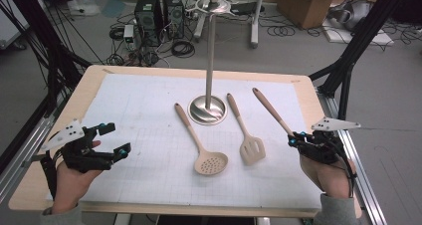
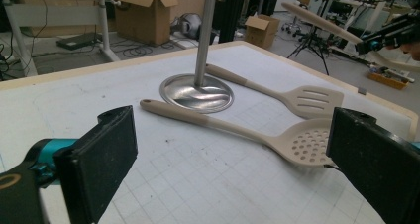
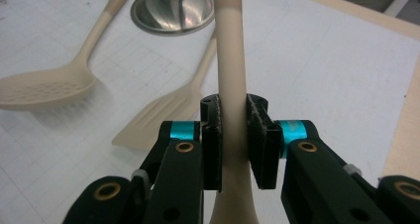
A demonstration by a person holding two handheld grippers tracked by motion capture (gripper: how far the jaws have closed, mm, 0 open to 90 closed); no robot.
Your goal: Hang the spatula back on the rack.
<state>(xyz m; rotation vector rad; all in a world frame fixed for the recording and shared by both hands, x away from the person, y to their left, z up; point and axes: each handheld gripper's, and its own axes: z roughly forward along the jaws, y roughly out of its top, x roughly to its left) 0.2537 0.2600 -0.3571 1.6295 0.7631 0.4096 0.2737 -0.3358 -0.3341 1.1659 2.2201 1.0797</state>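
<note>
So right now I'm gripping a beige utensil (image 3: 231,60) in my right gripper (image 3: 233,144), clamped on the narrow neck of the handle just above where it flares out to the head. It's sticking up off the mat, handle end pointing toward the metal stand (image 1: 209,60). I reckon it's silicone over a stiff core: light, a bit grippy, not fragile, and the long handle will want to swing if I pinch too loosely. The neck seems the best spot to hold since it's thin enough for the pads to bite. My fingers (image 3: 212,144) are closed snug on both sides of it.

My left gripper (image 1: 107,140) is hanging over the left part of the mat with the jaws spread wide, nothing between them. The slotted turner (image 1: 251,148) and the perforated skimmer (image 1: 210,161) are lying flat beside the stand's base (image 1: 207,110).
</note>
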